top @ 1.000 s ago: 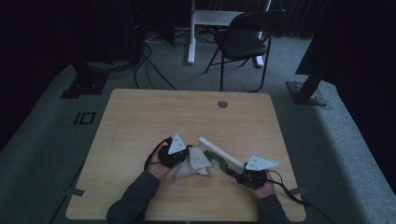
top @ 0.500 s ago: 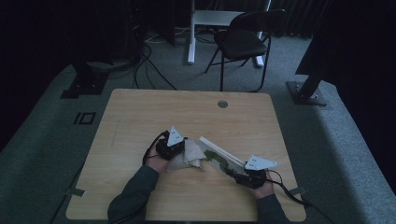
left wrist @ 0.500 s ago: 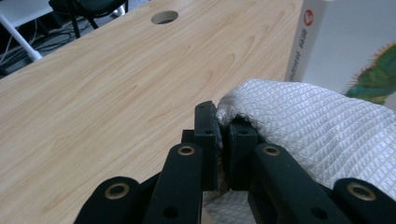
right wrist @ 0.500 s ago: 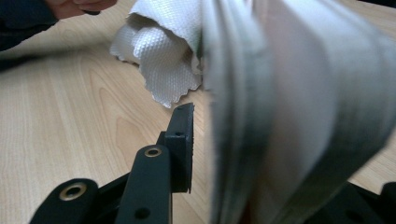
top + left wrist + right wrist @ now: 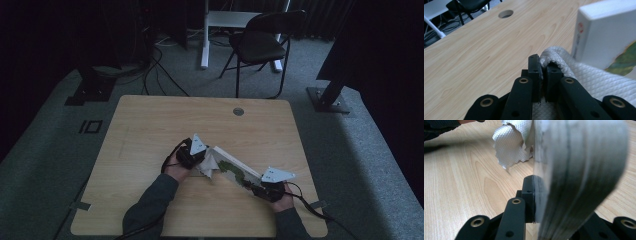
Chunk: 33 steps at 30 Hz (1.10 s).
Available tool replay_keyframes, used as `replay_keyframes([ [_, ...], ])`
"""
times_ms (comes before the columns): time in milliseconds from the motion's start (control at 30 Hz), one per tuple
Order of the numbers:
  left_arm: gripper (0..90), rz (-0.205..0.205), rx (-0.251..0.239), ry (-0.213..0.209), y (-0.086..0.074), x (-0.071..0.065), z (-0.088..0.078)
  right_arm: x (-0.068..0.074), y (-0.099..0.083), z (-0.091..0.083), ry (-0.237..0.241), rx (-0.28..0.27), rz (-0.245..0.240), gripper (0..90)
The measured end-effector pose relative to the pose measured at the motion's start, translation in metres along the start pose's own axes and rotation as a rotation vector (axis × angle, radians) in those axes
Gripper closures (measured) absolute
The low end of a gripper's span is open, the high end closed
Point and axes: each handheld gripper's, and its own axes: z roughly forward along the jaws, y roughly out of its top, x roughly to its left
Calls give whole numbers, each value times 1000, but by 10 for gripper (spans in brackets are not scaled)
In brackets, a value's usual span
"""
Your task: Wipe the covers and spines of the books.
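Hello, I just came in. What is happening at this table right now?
A person sits at a wooden table with a gripper in each hand. The right gripper is shut on one end of a flat white box with a green picture on it, holding it tilted above the table. The left gripper pinches a white quilted cloth against the box's other end, apparently to wipe it.

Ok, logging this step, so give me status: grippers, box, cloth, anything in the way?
Left gripper shut on cloth. Right gripper shut on box, its jaws just closed. Cloth touches box's far end. Table around them bare.
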Motion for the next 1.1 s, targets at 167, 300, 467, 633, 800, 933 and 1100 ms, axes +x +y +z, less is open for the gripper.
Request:
replay_keyframes([
  [167, 861, 7, 3, 0, 0, -1, 2, 0, 0, 0, -1, 1, -9, 784],
  [300, 861, 10, 7, -2, 0, -1, 4, 3, 1, 0, -13, 4, -34, 789],
  [467, 861, 6, 9, 6, -2, 1, 5, 6, 2, -1, -7, -8, -53, 792],
  [633, 861, 14, 22, -9, -3, 0, 7, 6, 3, 0, -2, -12, -50, 791],
  [800, 873, 16, 25, -20, -1, -5, 9, 5, 4, -1, 10, -39, -29, 789],
  [933, 879, 9, 28, -25, -2, -6, 9, 1, 7, -6, 49, -137, 22, 779],
  [1100, 883, -11, 19, -31, -3, -6, 9, 1, 8, -5, 47, -149, 35, 776],
])
